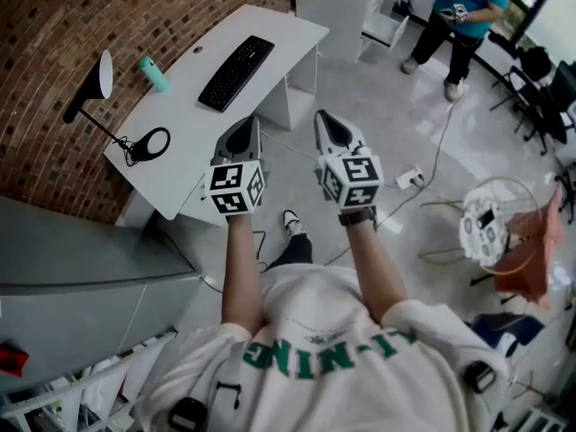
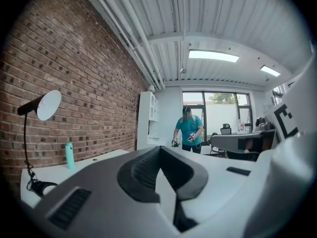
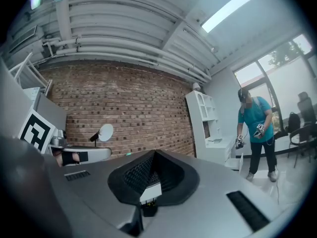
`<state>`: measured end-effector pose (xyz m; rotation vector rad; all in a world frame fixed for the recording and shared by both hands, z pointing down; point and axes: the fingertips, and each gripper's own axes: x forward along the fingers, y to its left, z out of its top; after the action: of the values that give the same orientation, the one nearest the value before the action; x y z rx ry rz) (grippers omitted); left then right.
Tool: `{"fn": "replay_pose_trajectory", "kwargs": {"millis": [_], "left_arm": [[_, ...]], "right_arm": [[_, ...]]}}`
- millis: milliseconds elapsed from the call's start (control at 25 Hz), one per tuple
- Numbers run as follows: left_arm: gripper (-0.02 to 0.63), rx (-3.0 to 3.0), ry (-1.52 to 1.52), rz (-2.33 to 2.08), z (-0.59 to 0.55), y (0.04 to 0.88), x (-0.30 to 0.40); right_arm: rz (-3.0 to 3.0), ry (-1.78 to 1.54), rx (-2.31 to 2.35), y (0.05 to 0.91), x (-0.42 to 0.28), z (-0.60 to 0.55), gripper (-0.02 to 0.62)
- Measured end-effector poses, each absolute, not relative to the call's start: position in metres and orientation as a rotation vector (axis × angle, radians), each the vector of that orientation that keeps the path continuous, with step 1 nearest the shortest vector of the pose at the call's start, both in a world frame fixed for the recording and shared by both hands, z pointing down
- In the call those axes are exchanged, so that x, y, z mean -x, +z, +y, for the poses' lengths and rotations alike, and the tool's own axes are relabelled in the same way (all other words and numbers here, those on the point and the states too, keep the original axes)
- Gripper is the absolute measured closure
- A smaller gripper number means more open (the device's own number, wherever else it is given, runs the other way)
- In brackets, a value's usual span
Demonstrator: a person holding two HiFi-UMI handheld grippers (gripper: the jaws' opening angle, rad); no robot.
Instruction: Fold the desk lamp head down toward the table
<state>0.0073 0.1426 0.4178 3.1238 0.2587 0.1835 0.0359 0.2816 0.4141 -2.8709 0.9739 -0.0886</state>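
Observation:
The desk lamp (image 1: 94, 84) stands at the left end of the white desk (image 1: 180, 178), its black-backed round head raised on a thin stem above a ring base (image 1: 151, 142). The left gripper view shows the lamp (image 2: 44, 104) far left, and the right gripper view shows the lamp (image 3: 104, 132) small against the brick wall. My left gripper (image 1: 243, 138) and right gripper (image 1: 333, 129) hover side by side off the desk's near edge, well short of the lamp. Both are shut with nothing in them; the left gripper (image 2: 161, 170) and right gripper (image 3: 151, 175) show their pads together.
A black keyboard (image 1: 236, 72) and a teal bottle (image 1: 154, 74) lie on the desk. A brick wall runs behind it. A person in a teal shirt (image 1: 459, 7) stands far off by white shelving. A power strip (image 1: 409, 178) and cables lie on the floor.

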Motion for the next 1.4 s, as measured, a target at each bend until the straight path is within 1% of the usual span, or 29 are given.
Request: {"fn": "replay_pose_trajectory", "kwargs": {"millis": [200,360,440,560,680,800,1120,1400], "left_arm": [[0.606,-3.104,0.191,0.227,0.101,0.419,-0.087],[0.606,-3.099,0.136,0.085,0.04,0.41,-0.141],[0.606,-3.101,0.097,-0.008,0.004,0.405,-0.16],[0.606,-3.104,0.083,-0.157,-0.049,0.4,-0.17],[0.606,-3.091,0.094,-0.291,-0.098,0.402,-0.169],[0.606,-3.059,0.122,-0.413,-0.139,0.413,-0.154],[0.606,-2.926,0.105,-0.845,-0.244,0.415,-0.091],[0.606,-2.788,0.134,-1.198,-0.293,0.425,-0.045]], "right_arm": [[1.037,-0.121,2.856,0.416,-0.116,0.232,0.591],[1.202,-0.117,2.843,0.409,-0.172,0.167,0.591],[1.298,-0.111,2.824,0.408,-0.196,0.127,0.591],[1.408,-0.107,2.774,0.404,-0.22,0.072,0.591],[1.515,-0.119,2.705,0.404,-0.232,0.019,0.591],[1.657,-0.147,2.628,0.411,-0.225,-0.035,0.591],[2.06,-0.15,2.341,0.401,-0.183,-0.164,0.591],[2.33,-0.173,2.043,0.397,-0.155,-0.243,0.591]]}}
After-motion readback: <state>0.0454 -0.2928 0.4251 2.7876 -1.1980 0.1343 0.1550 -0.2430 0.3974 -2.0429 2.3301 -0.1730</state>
